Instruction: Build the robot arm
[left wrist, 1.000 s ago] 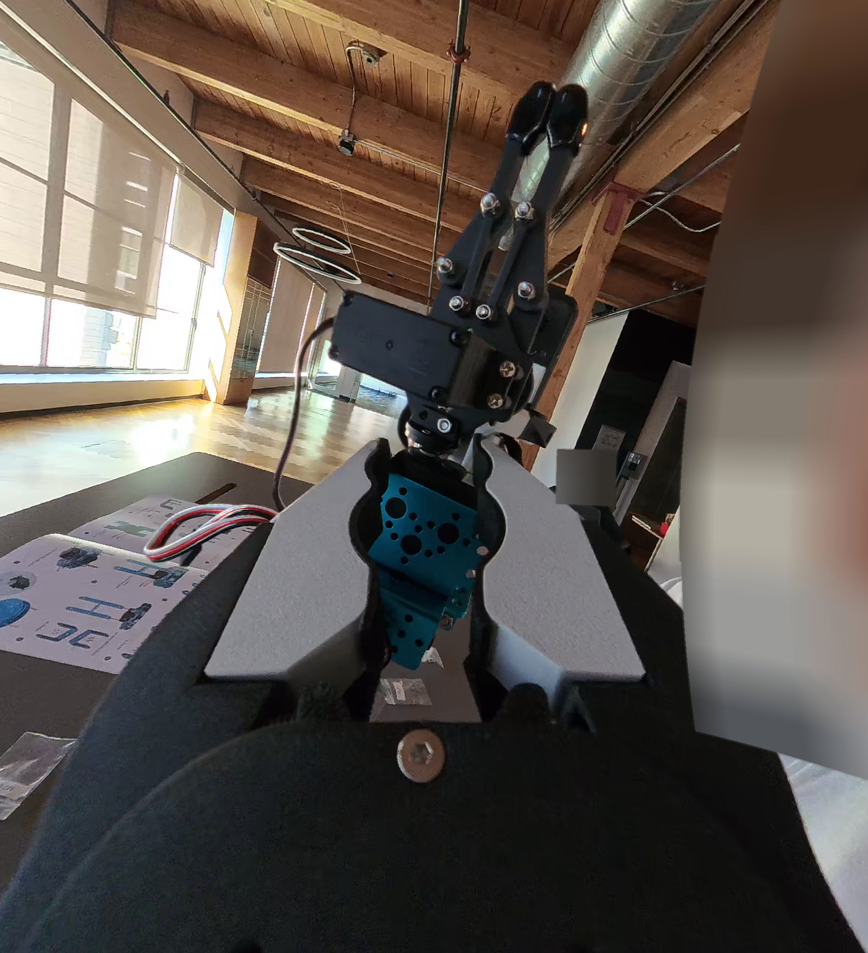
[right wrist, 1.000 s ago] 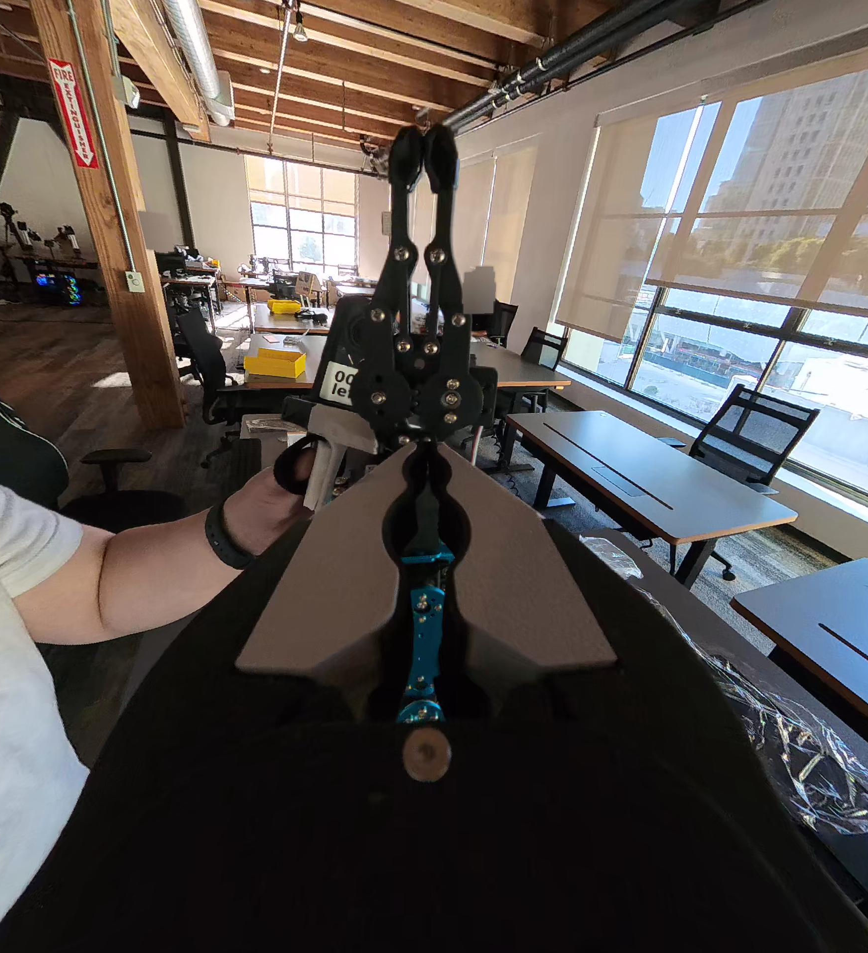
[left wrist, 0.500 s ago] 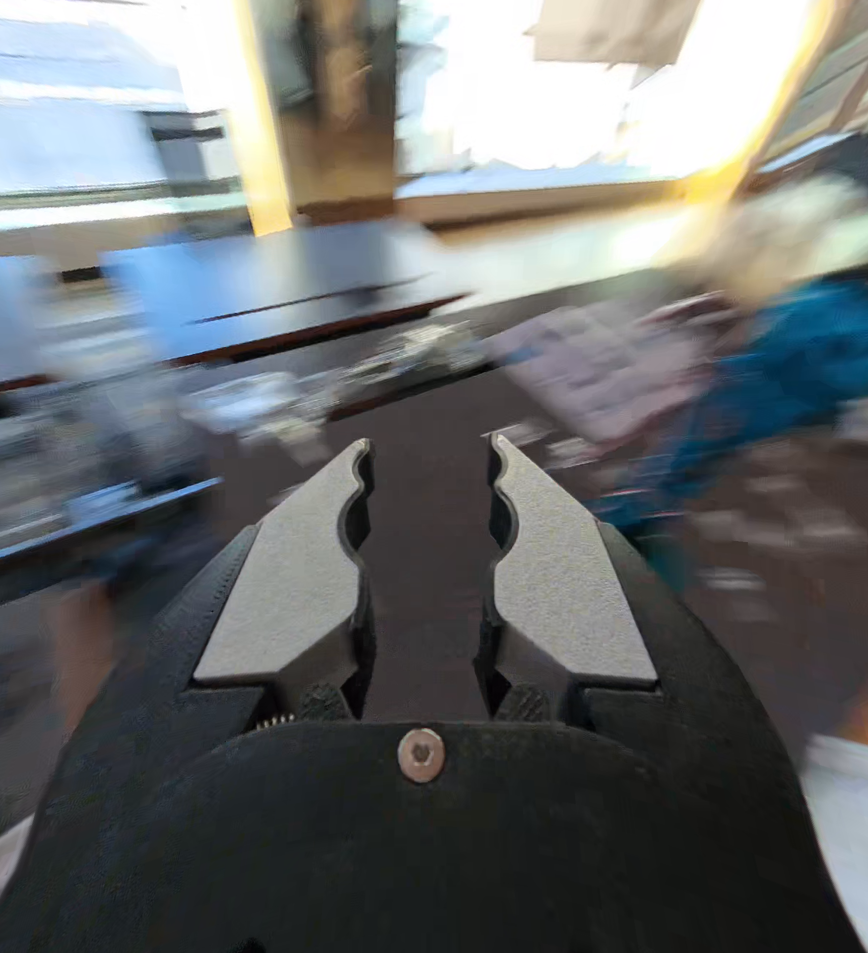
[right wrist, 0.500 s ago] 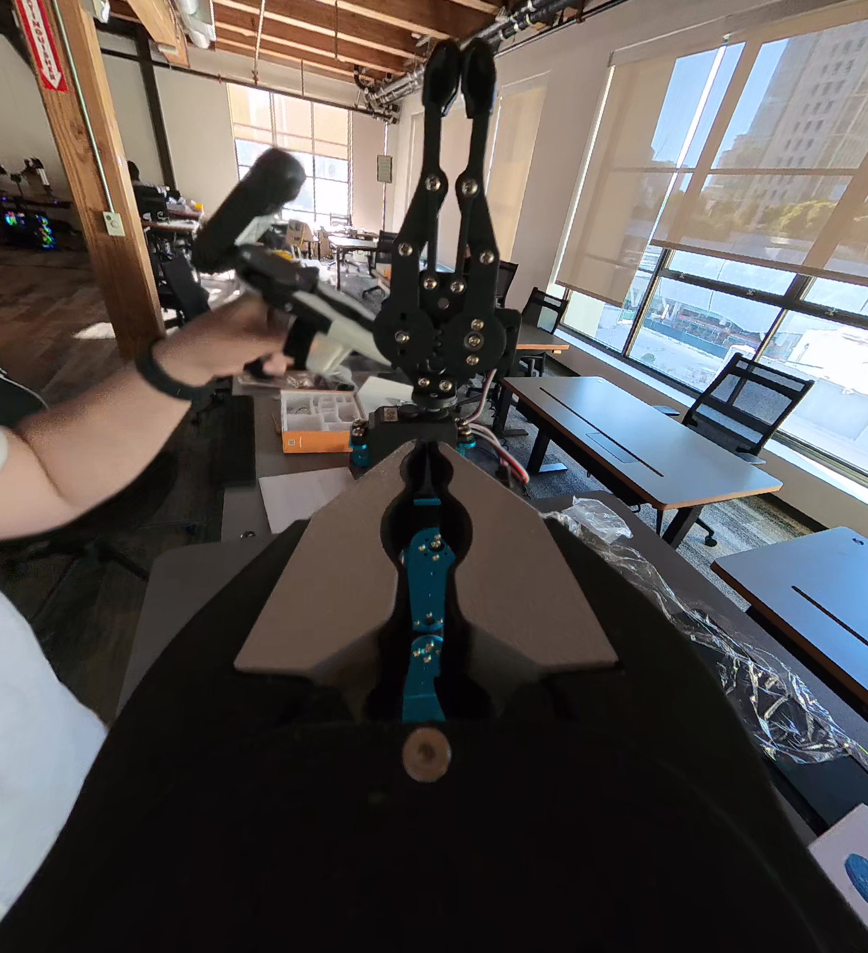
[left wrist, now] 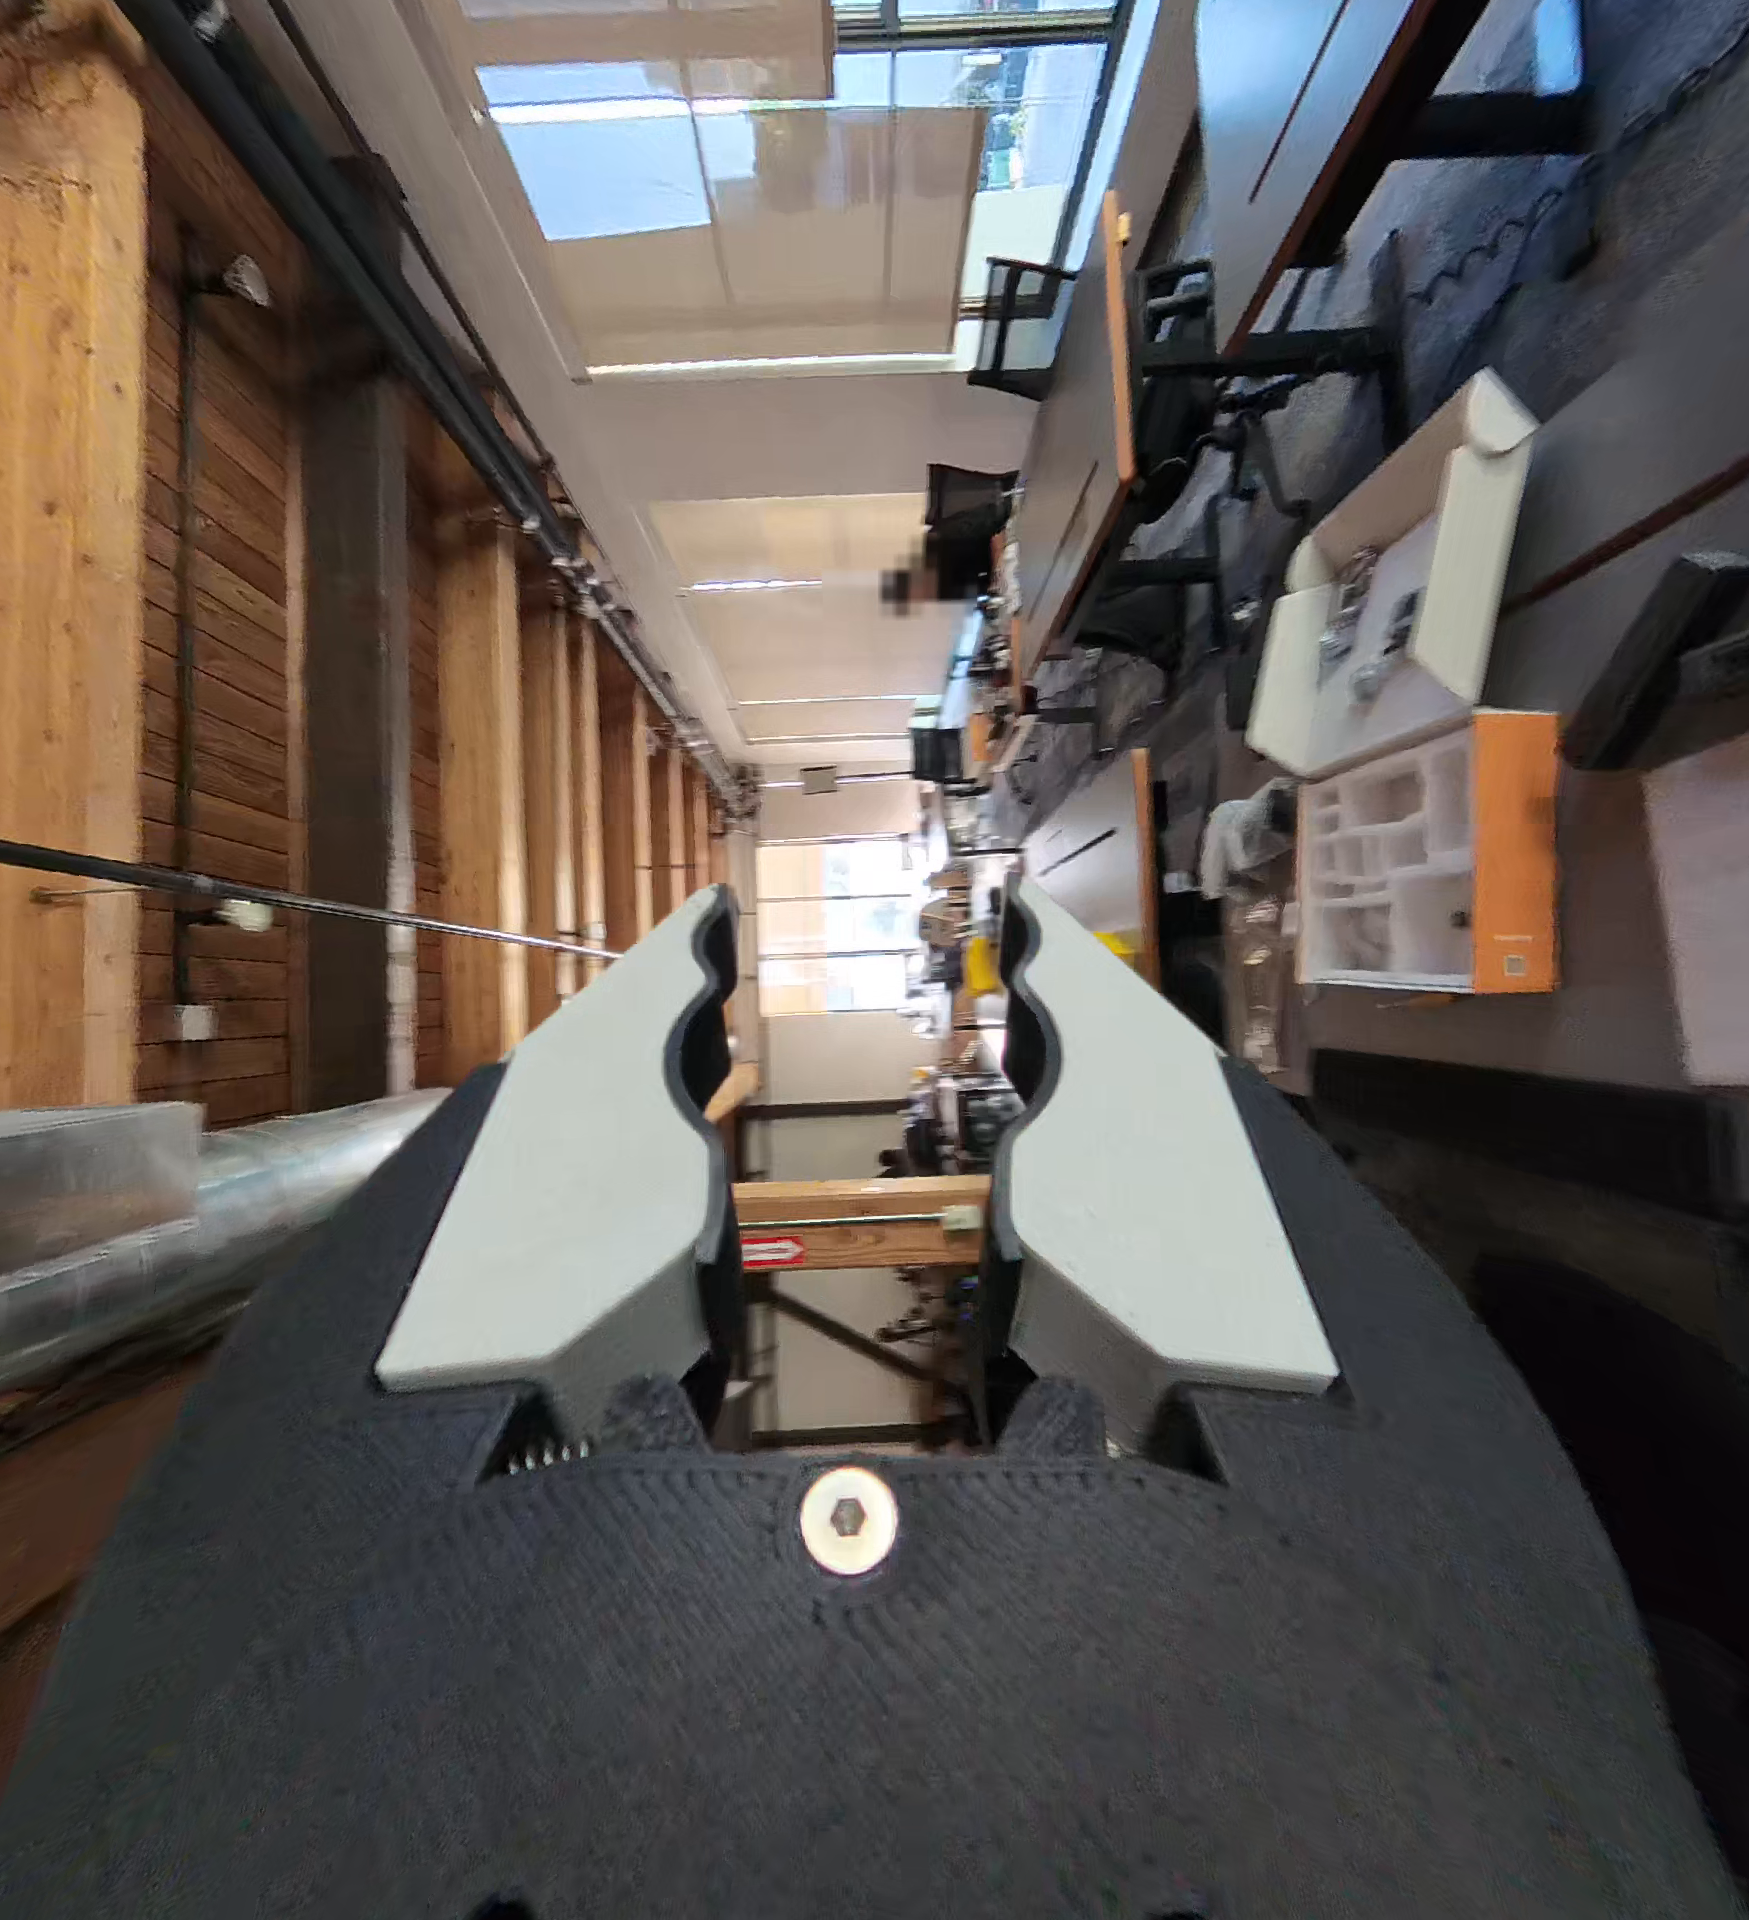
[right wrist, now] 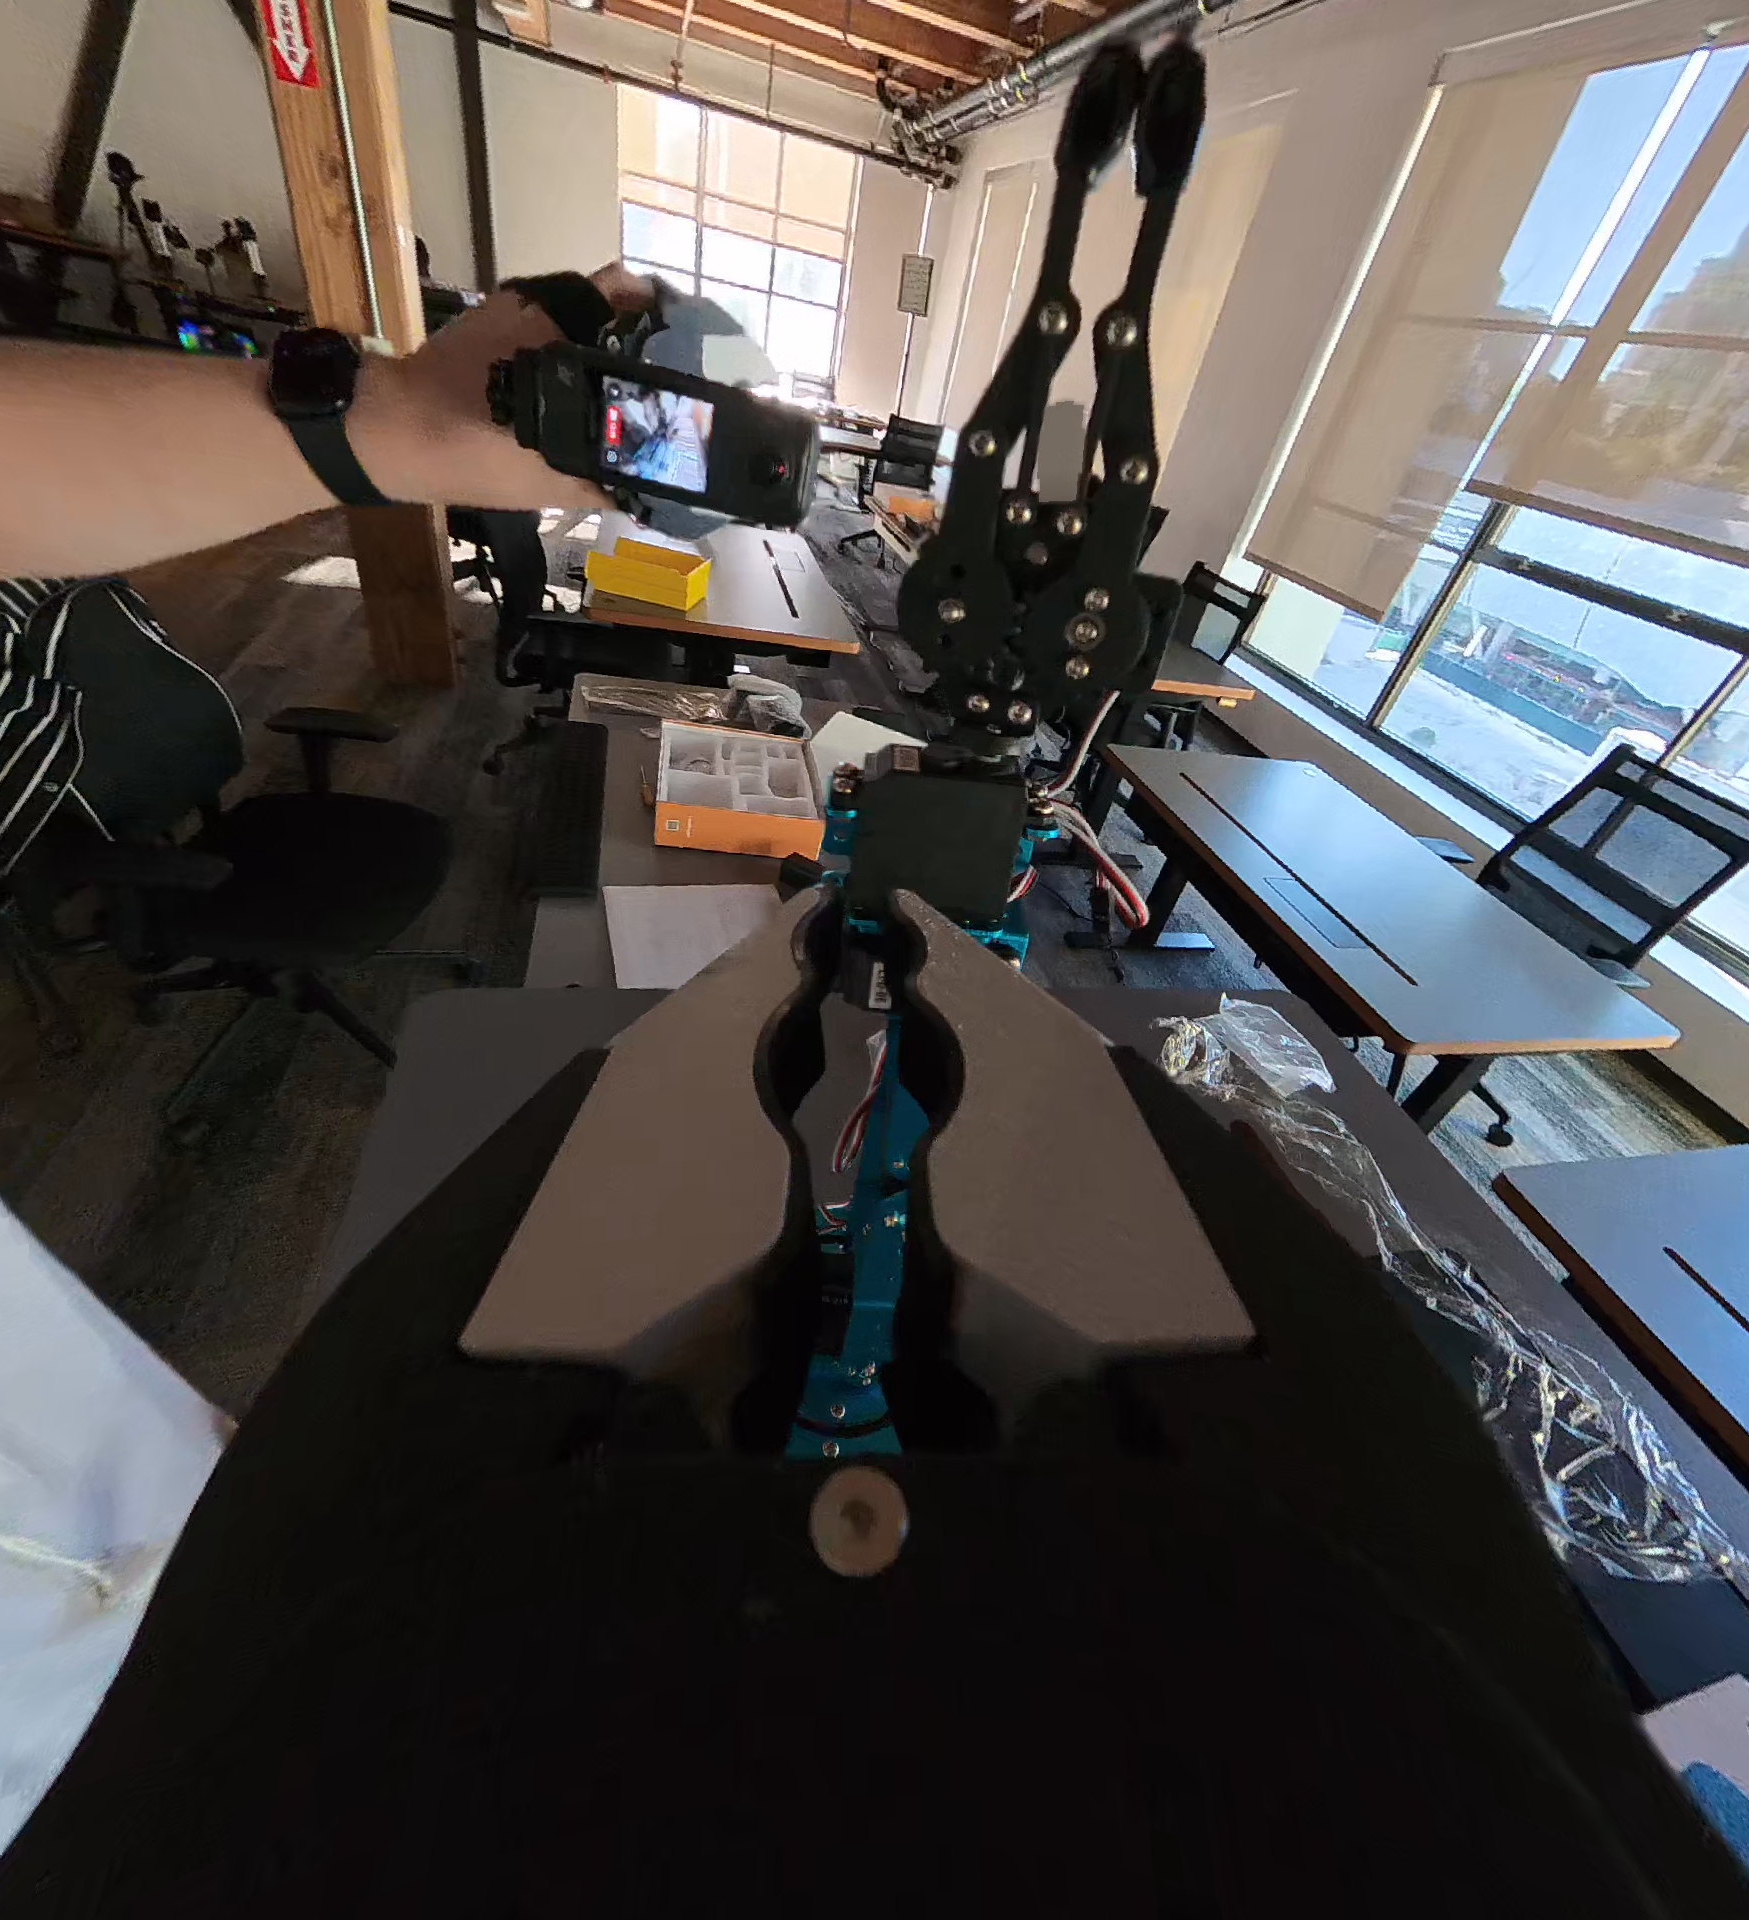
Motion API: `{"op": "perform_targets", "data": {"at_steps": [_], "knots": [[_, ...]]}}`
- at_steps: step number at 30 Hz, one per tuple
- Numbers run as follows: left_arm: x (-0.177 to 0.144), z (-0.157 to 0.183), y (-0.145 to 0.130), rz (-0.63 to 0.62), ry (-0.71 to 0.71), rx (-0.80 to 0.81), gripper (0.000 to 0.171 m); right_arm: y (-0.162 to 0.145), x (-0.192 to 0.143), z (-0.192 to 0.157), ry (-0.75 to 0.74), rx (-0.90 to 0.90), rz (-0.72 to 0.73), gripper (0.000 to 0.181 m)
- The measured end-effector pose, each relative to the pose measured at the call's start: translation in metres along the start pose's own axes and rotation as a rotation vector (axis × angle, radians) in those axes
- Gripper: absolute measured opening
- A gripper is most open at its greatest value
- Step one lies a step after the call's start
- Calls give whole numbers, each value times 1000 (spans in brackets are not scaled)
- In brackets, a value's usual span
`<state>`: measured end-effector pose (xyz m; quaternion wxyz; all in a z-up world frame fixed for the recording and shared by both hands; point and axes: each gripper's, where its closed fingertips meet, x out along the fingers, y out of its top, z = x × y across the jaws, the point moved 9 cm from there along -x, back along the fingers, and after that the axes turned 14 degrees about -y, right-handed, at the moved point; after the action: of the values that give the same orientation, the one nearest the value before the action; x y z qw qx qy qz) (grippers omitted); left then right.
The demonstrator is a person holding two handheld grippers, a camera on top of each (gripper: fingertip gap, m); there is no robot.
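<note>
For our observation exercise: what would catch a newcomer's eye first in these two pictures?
First, the small black-and-blue robot arm standing up at the centre of the right wrist view, its blue base clamped in the right tongs. Next, up left, the left tongs raised in a person's hand. In the sideways left wrist view those tongs are open and empty.

Left gripper (left wrist: 862,1049) jaws apart, gap clear, nothing near its tips. Right gripper (right wrist: 857,1049) gap filled by blue metal bracket (right wrist: 875,1236) of small black robot arm (right wrist: 1041,561). Crinkled clear plastic wrap (right wrist: 1452,1288) clutters the dark table (right wrist: 496,1049) on its right side.
</note>
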<state>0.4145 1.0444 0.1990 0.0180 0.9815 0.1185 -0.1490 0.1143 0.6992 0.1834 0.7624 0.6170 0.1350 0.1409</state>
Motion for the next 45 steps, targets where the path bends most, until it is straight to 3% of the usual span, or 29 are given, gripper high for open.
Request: {"op": "perform_targets", "data": {"at_steps": [2, 3, 5, 7, 9, 11, 13, 17, 20, 25, 30, 32, 34, 37, 39, 45], "knots": [[-15, 6, -5, 98, -190, -188, 50, 5, -4, 3, 9, 3, 43, 6], [-23, 11, -7, 199, -349, -338, 50, 7, -5, 5, 11, 13, 70, 7], [-48, 27, -7, 539, -783, -690, 58, 8, -6, 8, 0, 48, 127, 9], [-83, 45, -2, 1013, -1194, -967, 58, 9, -6, 7, -10, 81, 178, 13], [-113, 71, 5, 1391, -1456, -1033, 61, 11, -3, 3, 39, 115, 237, 16], [-131, 99, 20, 1593, -1572, -1050, 62, 9, 4, 13, 85, 162, 296, 25], [-141, 118, 39, 1694, -1664, -1054, 64, 3, 16, 34, 109, 257, 298, 25], [-149, 124, 80, 1701, -1782, -944, 74, -4, 41, 51, 243, 395, 224, 27], [-160, 109, 96, 1760, -1680, -858, 72, -9, 56, 45, 208, 382, 146, 27], [-173, 92, 118, 1814, -1506, -754, 67, -11, 57, 34, 118, 402, 220, 19], [-173, 95, 116, 1751, -1316, -767, 64, -10, 14, 29, -310, 153, 186, 21], [-173, 100, 112, 1716, -1298, -785, 66, -11, -21, 35, -596, 72, 162, 12], [-176, 104, 109, 1676, -1264, -819, 66, -16, -59, 57, -959, 3, 56, 3], [-179, 108, 106, 1611, -1214, -879, 65, -29, -97, 98, -1313, -95, -233, 17], [-182, 109, 101, 1552, -1163, -922, 65, -36, -114, 115, -1368, -107, -305, 17], [-188, 109, 73, 1375, -1005, -1074, 65, -48, -145, 136, -1370, -147, -315, 16]]}}
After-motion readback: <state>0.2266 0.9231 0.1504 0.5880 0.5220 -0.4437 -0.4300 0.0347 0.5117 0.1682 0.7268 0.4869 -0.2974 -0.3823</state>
